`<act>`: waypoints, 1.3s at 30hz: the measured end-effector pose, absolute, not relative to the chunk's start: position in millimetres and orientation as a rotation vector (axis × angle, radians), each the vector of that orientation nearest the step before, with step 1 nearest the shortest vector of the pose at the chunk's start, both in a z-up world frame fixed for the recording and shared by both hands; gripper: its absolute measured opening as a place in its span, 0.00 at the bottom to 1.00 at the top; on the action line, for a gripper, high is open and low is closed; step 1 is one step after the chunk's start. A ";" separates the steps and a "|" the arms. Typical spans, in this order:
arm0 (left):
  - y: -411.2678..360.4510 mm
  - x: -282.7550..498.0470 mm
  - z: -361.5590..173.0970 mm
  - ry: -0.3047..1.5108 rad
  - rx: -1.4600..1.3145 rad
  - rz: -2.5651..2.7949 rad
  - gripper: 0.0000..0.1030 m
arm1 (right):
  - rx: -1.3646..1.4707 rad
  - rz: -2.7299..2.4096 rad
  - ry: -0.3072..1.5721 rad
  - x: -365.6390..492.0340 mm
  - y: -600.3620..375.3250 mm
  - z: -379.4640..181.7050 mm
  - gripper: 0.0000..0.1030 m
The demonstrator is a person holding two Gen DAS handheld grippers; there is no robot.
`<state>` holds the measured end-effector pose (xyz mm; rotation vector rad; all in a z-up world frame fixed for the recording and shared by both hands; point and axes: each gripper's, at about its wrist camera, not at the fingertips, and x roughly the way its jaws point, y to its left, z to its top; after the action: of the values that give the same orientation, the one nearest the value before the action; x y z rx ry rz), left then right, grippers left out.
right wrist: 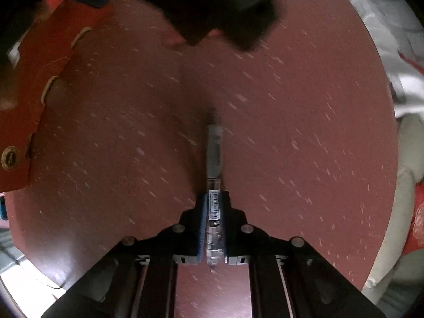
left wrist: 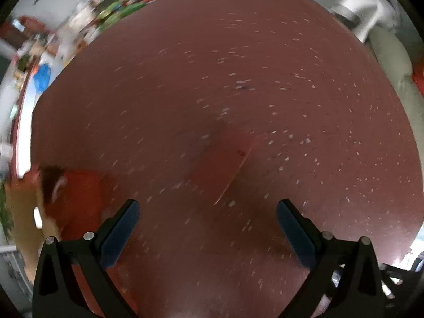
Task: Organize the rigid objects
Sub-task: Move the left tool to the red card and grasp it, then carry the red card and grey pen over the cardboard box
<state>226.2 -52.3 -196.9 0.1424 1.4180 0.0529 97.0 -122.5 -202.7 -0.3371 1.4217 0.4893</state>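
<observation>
Left wrist view: left gripper (left wrist: 208, 213) jaws wide apart, nothing between them, over a reddish-brown speckled table (left wrist: 291, 92). Orange box (left wrist: 76, 193) sits at its left edge; bare top ahead and right. Blurry.

Right wrist view: orange box (right wrist: 39, 84) far left, bare speckled top around. Right gripper (right wrist: 213, 206) clamped on a slim clear pen (right wrist: 214, 159), grey cap forward, long axis along the fingers.

A clear-barrelled pen (right wrist: 214, 175) with a grey cap and barcode label runs straight up the centre of the right wrist frame, its rear half clamped, cap end pointing toward the top, above the speckled red table (right wrist: 304, 132).
</observation>
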 end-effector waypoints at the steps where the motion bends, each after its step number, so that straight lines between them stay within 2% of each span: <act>1: -59.1 230.4 -201.6 1.406 0.178 0.034 1.00 | -0.304 0.487 1.440 97.4 -132.7 -204.6 0.11; 6: -66.1 250.2 -213.6 1.355 0.239 0.009 1.00 | -0.272 0.464 1.477 93.2 -167.3 -209.2 0.11; 10: -46.7 264.5 -232.6 1.405 0.070 -0.032 1.00 | -0.264 0.467 1.491 89.3 -170.8 -210.9 0.11; 14: -41.5 260.2 -235.8 1.437 0.050 -0.061 0.99 | -0.238 0.472 1.496 92.8 -181.4 -209.6 0.11; 15: -43.0 257.8 -235.7 1.445 0.060 -0.076 0.95 | -0.232 0.475 1.494 95.0 -184.4 -209.8 0.11; 16: -46.6 252.3 -231.9 1.427 0.068 -0.093 0.83 | -0.226 0.481 1.494 112.6 -184.9 -213.4 0.11; 17: -49.2 248.3 -228.7 1.419 0.071 -0.096 0.76 | -0.223 0.480 1.494 113.8 -185.4 -212.0 0.11; 18: -50.6 243.6 -225.5 1.414 0.066 -0.097 0.53 | -0.220 0.478 1.492 115.4 -189.6 -209.7 0.11; 19: -51.6 238.2 -221.8 1.410 0.063 -0.096 0.36 | -0.215 0.477 1.490 116.1 -191.9 -207.7 0.11; 25: -35.6 198.6 -217.3 1.488 -0.158 -0.106 0.36 | -0.130 0.460 1.512 122.1 -207.1 -197.1 0.11; 33: -28.4 120.4 -190.7 1.535 -0.223 -0.092 0.36 | -0.073 0.466 1.531 113.9 -211.4 -178.5 0.11; 39: -18.8 69.3 -163.5 1.504 -0.237 -0.041 0.36 | -0.082 0.490 1.530 100.3 -200.1 -161.2 0.11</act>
<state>69.3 -18.8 -163.5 -0.2371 1.5040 -0.0413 100.3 -200.1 -161.2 -0.0821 1.5301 0.4902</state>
